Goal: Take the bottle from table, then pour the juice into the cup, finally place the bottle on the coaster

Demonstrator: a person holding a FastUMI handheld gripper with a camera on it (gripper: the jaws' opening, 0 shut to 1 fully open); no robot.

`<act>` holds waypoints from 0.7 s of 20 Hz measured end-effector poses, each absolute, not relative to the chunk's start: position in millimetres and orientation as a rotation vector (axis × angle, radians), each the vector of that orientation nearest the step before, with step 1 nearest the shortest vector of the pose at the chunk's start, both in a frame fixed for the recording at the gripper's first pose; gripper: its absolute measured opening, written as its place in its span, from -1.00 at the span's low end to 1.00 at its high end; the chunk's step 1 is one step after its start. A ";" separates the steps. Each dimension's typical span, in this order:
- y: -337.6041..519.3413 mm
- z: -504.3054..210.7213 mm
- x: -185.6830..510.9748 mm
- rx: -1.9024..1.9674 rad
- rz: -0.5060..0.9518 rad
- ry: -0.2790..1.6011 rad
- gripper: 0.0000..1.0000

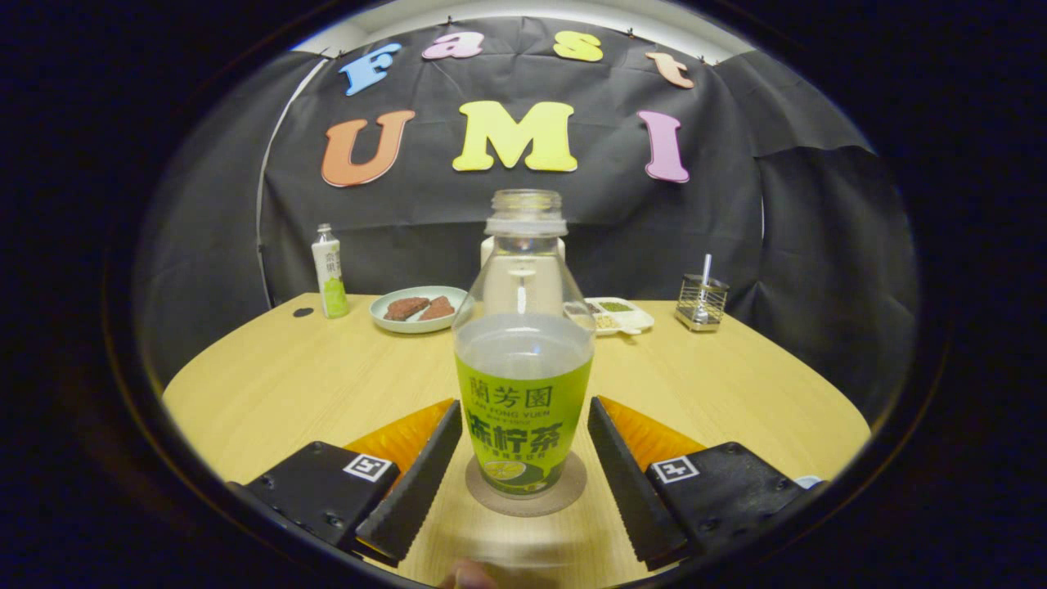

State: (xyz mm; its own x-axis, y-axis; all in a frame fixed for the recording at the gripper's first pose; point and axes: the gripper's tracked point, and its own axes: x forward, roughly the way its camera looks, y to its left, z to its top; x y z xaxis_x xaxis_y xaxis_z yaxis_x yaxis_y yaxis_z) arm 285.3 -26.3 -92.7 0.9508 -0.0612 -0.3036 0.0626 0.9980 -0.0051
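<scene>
**Clear plastic bottle, uncapped, upright on its coaster**

Clear, thin-walled plastic bottle (523, 360) upright on round cork-like coaster (526, 487), between the fingers of gripper (523, 470); fingers spread wide, touching neither side. Probably light, part-filled, liquid free to slosh; open neck, so best kept vertical. Glossy green label likely slippery; best hold judged at the labelled lower body, serrated black pads (417, 483) helping. Pale wooden table (270, 393) beneath.

We see the bottle (523, 352) hiding most of a white object (488, 248) behind its neck; we cannot tell what it is. The bottle's base covers the middle of the coaster (526, 497). Behind the bottle, the divided tray (626, 316) is partly hidden, its contents too small to identify. Beside the bottle, the gripper (523, 470) fingers' rear ends are cut off.
</scene>
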 end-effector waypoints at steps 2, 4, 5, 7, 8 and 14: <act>-23.4 -87.5 281.2 -0.005 -0.052 0.293 0.99; -20.7 -83.4 275.1 -0.030 -0.048 0.282 1.00; -17.4 -80.9 271.3 -0.043 -0.041 0.275 1.00; -14.9 -73.2 262.2 -0.063 -0.038 0.259 1.00; -15.2 -68.7 256.1 -0.067 -0.044 0.251 1.00; -6.8 -31.1 200.0 -0.074 -0.062 0.180 1.00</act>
State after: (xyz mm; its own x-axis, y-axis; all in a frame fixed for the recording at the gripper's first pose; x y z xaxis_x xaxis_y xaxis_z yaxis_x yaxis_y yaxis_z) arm 200.0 -6.8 -31.1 0.9819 -0.0677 -0.1769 0.0545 0.9954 -0.0785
